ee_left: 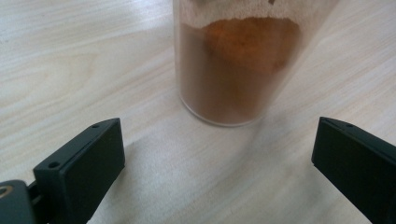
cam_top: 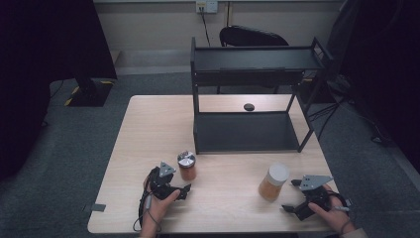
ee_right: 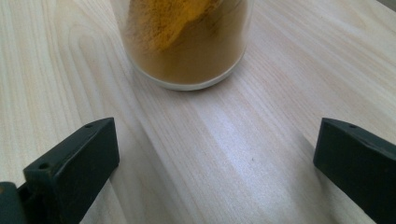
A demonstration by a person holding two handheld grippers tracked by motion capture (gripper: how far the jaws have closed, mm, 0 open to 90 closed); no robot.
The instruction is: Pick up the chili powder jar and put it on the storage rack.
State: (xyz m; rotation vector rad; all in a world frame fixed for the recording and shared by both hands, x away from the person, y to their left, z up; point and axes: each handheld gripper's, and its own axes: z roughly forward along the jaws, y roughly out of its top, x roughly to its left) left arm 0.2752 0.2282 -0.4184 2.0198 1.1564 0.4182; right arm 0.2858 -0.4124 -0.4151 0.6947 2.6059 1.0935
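Note:
Two jars stand on the pale wooden table [cam_top: 148, 129]. The left jar [cam_top: 187, 166] has a silver lid and holds brown powder; in the left gripper view this jar [ee_left: 238, 65] is just beyond the jaws. My left gripper [cam_top: 179, 180] is open, apart from the jar, with nothing between its jaws [ee_left: 217, 172]. The right jar [cam_top: 274, 182] has a white lid and holds orange-yellow powder, and it rises ahead in the right gripper view [ee_right: 187, 42]. My right gripper [cam_top: 291, 195] stands open just right of that jar, with bare wood between its jaws [ee_right: 217, 168].
A black two-level shelf rack [cam_top: 247, 131] stands on the far half of the table, both levels bare. A small black round object [cam_top: 249, 106] lies behind it. A dark chair [cam_top: 252, 35] sits beyond the table, and a black stand [cam_top: 86, 91] on the floor at far left.

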